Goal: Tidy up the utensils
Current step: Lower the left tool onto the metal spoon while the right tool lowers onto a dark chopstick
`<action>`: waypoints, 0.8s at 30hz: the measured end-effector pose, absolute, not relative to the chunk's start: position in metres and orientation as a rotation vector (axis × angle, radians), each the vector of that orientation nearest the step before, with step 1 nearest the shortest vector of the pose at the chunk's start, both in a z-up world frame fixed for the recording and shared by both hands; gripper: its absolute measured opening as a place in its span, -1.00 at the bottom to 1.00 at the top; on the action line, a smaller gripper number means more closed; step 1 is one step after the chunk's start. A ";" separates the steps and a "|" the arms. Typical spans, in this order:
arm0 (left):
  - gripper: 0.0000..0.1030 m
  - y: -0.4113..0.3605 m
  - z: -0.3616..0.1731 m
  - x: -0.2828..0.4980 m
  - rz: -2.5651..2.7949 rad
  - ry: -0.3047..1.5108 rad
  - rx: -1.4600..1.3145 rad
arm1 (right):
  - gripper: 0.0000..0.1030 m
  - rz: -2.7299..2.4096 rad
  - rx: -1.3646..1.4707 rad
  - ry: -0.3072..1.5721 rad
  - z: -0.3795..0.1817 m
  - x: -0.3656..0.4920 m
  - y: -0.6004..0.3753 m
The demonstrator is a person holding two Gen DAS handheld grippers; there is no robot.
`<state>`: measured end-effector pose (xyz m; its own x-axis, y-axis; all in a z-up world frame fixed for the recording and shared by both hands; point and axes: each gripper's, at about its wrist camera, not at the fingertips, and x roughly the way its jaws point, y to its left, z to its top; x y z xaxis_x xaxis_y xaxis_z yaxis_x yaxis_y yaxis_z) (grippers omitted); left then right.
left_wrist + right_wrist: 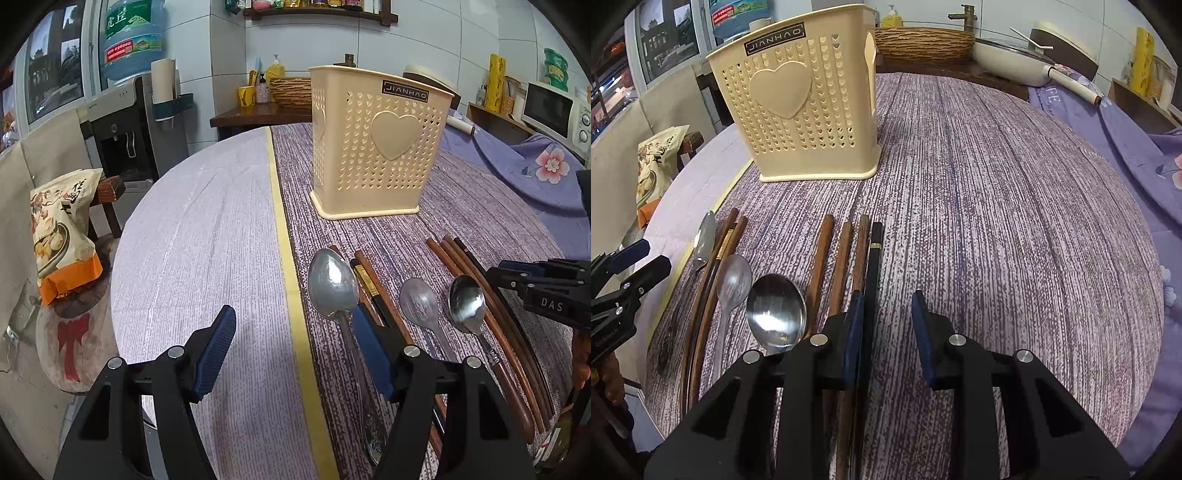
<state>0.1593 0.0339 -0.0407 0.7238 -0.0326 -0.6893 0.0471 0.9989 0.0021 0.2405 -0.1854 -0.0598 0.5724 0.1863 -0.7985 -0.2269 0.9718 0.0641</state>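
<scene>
Utensils (spoons (pixel 775 314) and chopsticks (pixel 846 258)) are laid side by side on the purple tablecloth (pixel 997 221), in front of the upright cream holder (pixel 801 110). The left gripper (pixel 295 350) is held open over the largest spoon (pixel 332 284), nothing gripped. The right gripper (pixel 888 332) stands narrower, unclamped, its left pad against the black chopstick (pixel 874 258).

The left gripper (pixel 293 349) tilts downward, its two blue-padded fingers (pixel 218 347) standing well apart with nothing pressed between them. The right gripper (pixel 888 339) also tilts downward, its fingers (pixel 854 341) set much closer together, though a clear gap separates the pads and they clamp nothing. In the right wrist view the left gripper's black finger tips show far off to the left of the right fingers, pointing inward.
</scene>
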 end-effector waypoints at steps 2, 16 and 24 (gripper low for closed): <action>0.25 0.034 -0.042 0.163 -0.044 0.769 0.021 | -0.51 0.263 -0.021 0.945 -0.059 0.243 -0.186; 0.15 0.033 -0.046 0.176 -0.055 0.802 0.015 | -0.54 0.294 -0.021 0.963 -0.063 0.266 -0.172; 0.15 0.034 -0.047 0.175 -0.048 0.803 0.021 | -0.58 0.316 0.104 0.973 -0.062 0.268 -0.187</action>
<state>0.1754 0.0340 -0.0467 0.6934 -0.0349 -0.7197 0.0506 0.9987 0.0003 0.2679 -0.1868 -0.0622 0.5212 0.3100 -0.7951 -0.2171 0.9492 0.2278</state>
